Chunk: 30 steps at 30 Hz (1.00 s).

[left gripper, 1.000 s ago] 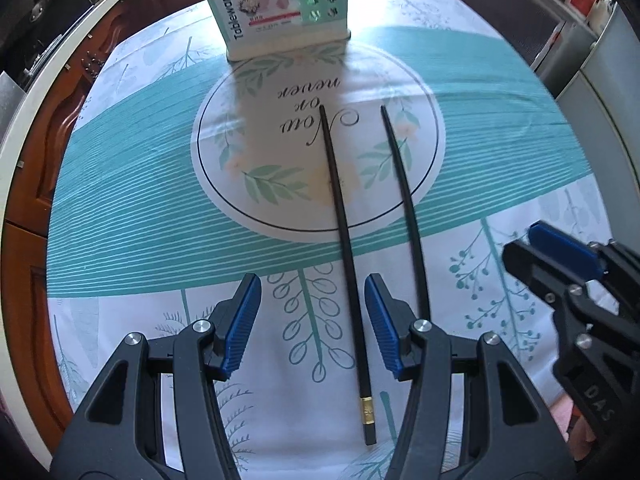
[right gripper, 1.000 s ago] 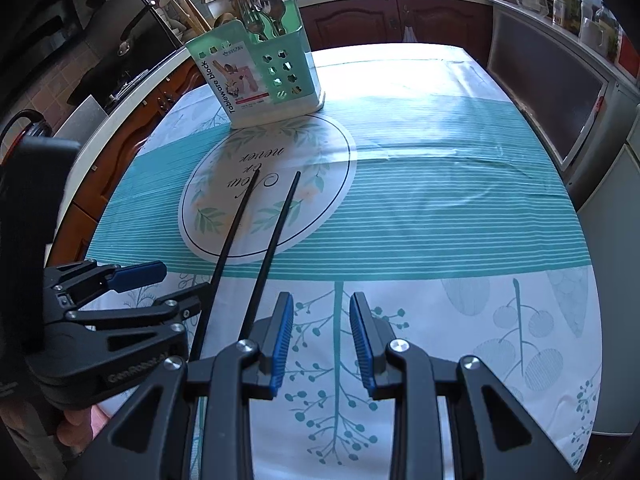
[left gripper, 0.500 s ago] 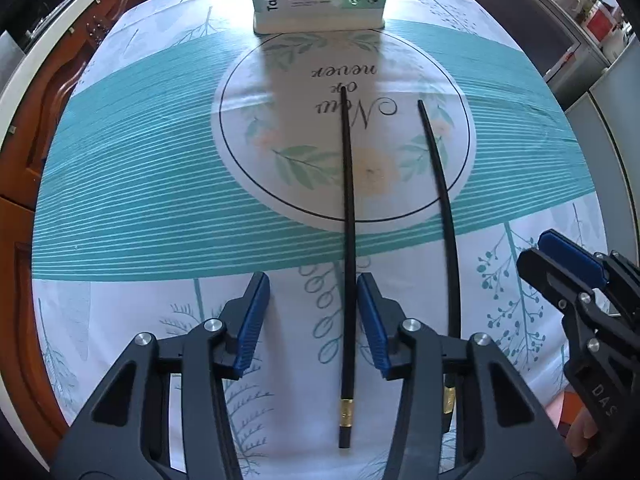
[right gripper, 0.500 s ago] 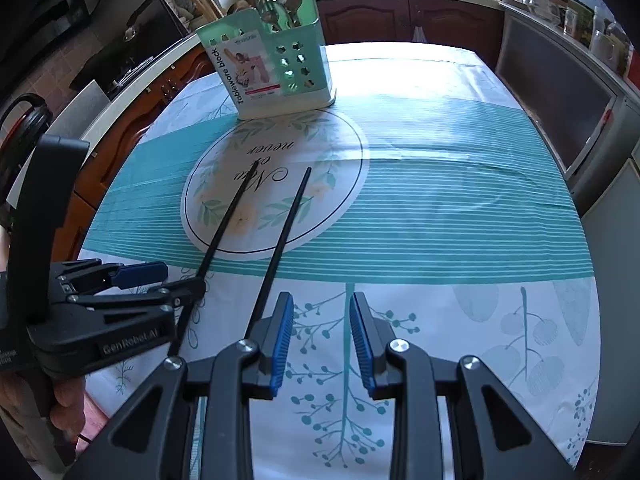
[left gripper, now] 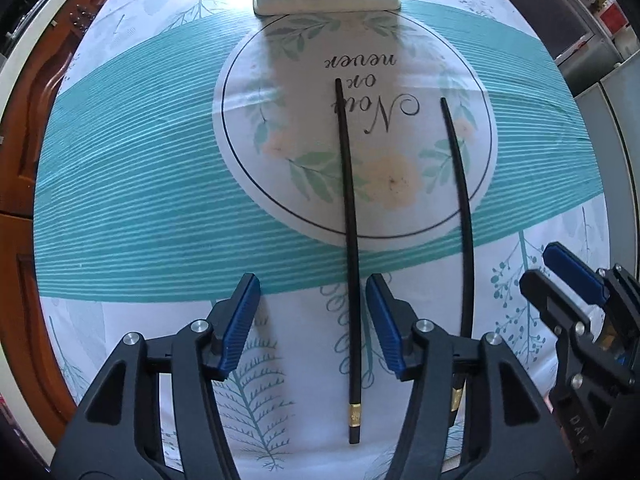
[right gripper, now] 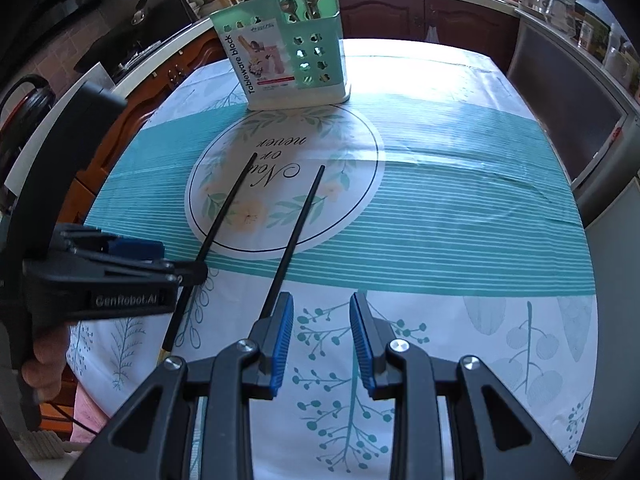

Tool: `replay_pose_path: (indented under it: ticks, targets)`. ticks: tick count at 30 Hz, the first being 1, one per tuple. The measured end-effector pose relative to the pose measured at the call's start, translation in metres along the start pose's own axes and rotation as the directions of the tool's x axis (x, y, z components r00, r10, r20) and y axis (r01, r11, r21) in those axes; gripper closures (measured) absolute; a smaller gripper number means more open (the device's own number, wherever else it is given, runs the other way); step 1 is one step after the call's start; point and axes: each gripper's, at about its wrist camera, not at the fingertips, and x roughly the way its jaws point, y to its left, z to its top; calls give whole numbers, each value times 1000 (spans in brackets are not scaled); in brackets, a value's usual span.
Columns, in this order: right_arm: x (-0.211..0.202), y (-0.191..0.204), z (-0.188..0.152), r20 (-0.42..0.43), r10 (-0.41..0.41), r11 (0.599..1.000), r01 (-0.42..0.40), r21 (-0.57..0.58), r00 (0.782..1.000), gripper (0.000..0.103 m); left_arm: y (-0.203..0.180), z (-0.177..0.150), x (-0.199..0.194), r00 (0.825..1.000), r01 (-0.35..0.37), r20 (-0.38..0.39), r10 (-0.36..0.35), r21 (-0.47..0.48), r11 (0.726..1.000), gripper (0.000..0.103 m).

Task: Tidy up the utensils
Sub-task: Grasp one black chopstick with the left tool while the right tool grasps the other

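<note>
Chopstick axis: I've got two black chopsticks flat on the tablecloth (left gripper: pixel 120 184), long axes running from me toward the utensil holder (right gripper: pixel 288 60), thin tips aimed at it.
Left chopstick (left gripper: pixel 348 240): tip sits on the printed lettering inside the round motif; gold-banded butt end is nearest me.
Right chopstick (left gripper: pixel 460 216): lies beside the first, well apart at the tips; its gold-banded end slips behind my left gripper's finger.
Left gripper (left gripper: pixel 312 328): jaws wide apart, straddling the left chopstick, which runs just beside the right-hand blue pad; I can't tell if it touches. Gripping nothing.
Right gripper (right gripper: pixel 320 338): jaws parted by a narrower gap, empty, hovering over the leaf print; the right chopstick passes just under its left finger.
Holder: mint green, perforated front, "Tableware block" label, spoons and forks standing in it, at the far edge of the round motif.
</note>
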Motion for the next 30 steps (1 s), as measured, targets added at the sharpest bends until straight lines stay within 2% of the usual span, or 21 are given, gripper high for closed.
replay_pose_path:
  ticks: [4, 9, 13, 14, 16, 17, 21, 24, 30]
  targets:
    - [4, 1, 8, -36, 17, 1000, -17, -1, 999, 74, 1, 14, 3, 999, -6, -33, 6, -10, 1000, 51]
    - [6, 3, 13, -58, 32, 999, -32, 3, 998, 74, -3, 24, 2, 998, -9, -63, 9, -8, 1000, 65]
    - [8, 4, 14, -79, 56, 998, -56, 8, 995, 74, -10, 34, 3, 995, -9, -97, 10, 12, 1000, 71]
    - [8, 4, 15, -88, 58, 998, -58, 9, 994, 74, -11, 36, 3, 995, -7, -100, 9, 18, 1000, 73]
    - [11, 4, 17, -107, 68, 998, -67, 17, 992, 74, -15, 41, 2, 996, -8, -93, 10, 22, 1000, 86]
    - [13, 3, 17, -121, 75, 997, -72, 25, 990, 74, -15, 42, 1, 996, -1, -90, 3, 19, 1000, 98]
    - [23, 2, 23, -171, 84, 996, -76, 53, 982, 74, -12, 43, -1, 993, 79, -83, -79, -11, 997, 99]
    - [32, 5, 30, -216, 81, 995, -67, 68, 973, 74, -2, 41, -2, 990, 113, -79, -116, -41, 993, 99]
    - [51, 26, 45, -275, -4, 1000, 10, 19, 961, 76, 13, 30, -5, 990, 118, -75, -122, -60, 991, 99]
